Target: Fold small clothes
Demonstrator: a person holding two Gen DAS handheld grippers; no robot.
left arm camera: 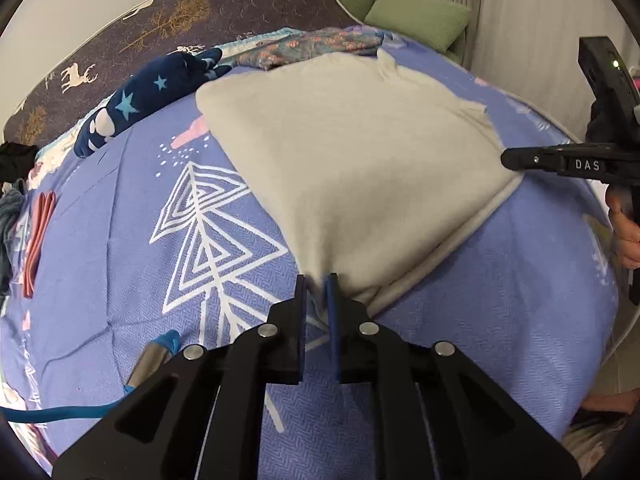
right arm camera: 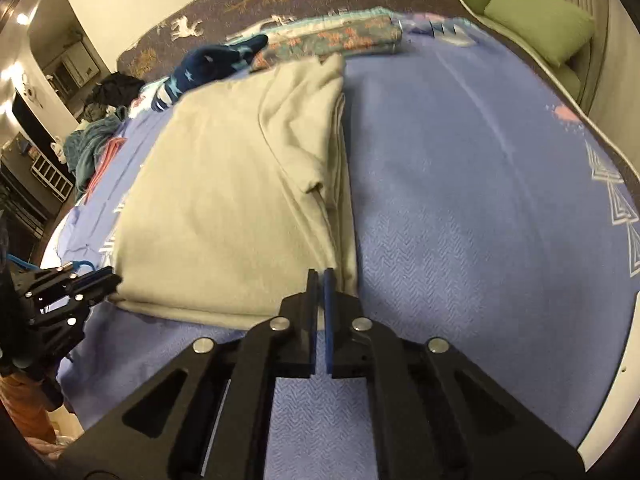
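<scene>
Pinching one near corner of the cream garment, the left gripper is nearly closed. The right gripper is clamped fully on the other corner, above the blue bedspread.

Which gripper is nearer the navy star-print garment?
Left. The left gripper pinches the cream garment's near-left corner, on the star-print garment's side; the right gripper pinches the near-right corner.

Only one piece of lettering is showing legibly: the white capitals "DAS" are standing on a small black block on the side of the right gripper, at the right edge of the left wrist view. Nothing readable is appearing in the right wrist view; the prints on the bedding are showing pictures only.
</scene>
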